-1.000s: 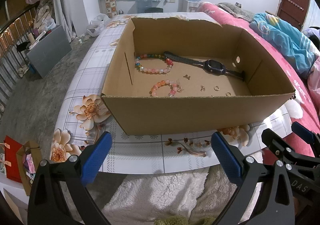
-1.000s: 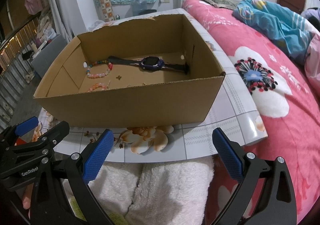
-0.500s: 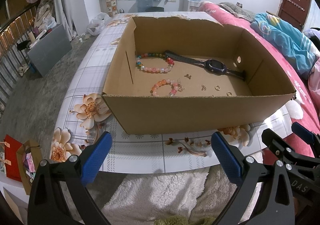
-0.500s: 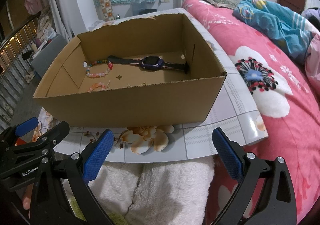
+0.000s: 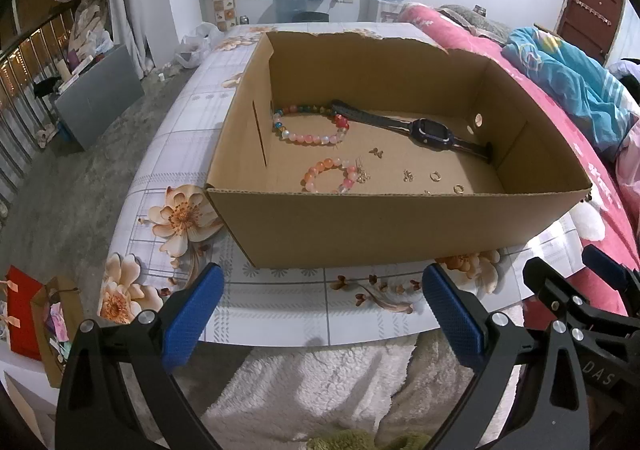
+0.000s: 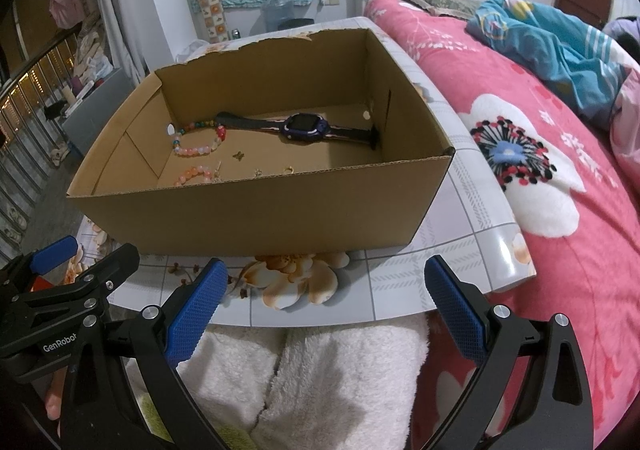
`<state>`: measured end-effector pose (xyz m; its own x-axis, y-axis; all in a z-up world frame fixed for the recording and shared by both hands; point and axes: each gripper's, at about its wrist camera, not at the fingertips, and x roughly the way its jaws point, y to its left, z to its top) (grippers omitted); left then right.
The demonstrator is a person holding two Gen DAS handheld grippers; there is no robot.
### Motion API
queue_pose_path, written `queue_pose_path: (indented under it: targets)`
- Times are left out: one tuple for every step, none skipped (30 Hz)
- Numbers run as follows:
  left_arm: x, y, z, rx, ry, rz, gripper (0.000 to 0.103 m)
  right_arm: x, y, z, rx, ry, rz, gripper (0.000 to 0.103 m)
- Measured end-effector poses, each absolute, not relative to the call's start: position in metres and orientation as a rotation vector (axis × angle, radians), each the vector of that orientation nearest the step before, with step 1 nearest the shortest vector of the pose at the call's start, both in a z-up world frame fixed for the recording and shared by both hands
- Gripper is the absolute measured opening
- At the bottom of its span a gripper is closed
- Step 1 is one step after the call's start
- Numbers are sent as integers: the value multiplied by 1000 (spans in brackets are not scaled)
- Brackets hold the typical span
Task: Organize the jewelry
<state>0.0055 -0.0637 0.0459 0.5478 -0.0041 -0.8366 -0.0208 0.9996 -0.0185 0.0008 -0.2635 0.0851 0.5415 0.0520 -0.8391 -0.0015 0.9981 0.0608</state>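
An open cardboard box [image 5: 380, 226] [image 6: 256, 214] stands on a floral table. Inside lie a multicoloured bead bracelet [image 5: 310, 124] [image 6: 198, 138], a smaller pink bead bracelet [image 5: 330, 175] [image 6: 194, 175], a dark wristwatch [image 5: 430, 130] [image 6: 305, 126], a small butterfly charm [image 5: 376, 151] [image 6: 239, 155] and several tiny rings [image 5: 435, 175]. My left gripper [image 5: 322, 308] hangs open before the box's near wall, holding nothing. Just as empty, my right gripper [image 6: 324, 298] stands open at the table's near edge. Each gripper shows at the other view's side.
The floral table [image 5: 168, 154] [image 6: 472, 210] carries the box. A pink bed [image 6: 560, 170] with a blue blanket [image 5: 568, 78] lies to the right. White fluffy fabric [image 5: 320, 382] sits below the grippers. A red bag [image 5: 22, 314] and a grey cabinet [image 5: 100, 98] are left.
Both views have crept slightly; the box sits a little lower in the left wrist frame. Both grippers stay open and empty.
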Motion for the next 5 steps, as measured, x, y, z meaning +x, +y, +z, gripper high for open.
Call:
queue_pose_path:
  targets:
    - [5,-63,46,-30,990,11,97,1,-263,85,54,998,32,95]
    - [5,-63,46,-32,991,11,97,1,-263,85,54,998,32,95]
    - [5,-63,46,-33,991,11,97,1,-263,85,55,997,33,95]
    - [5,-63,46,-30,990,11,97,1,-263,85,55,999,32,95]
    - [5,-63,46,-30,990,12,97,1,-262,85,55,999,32,95]
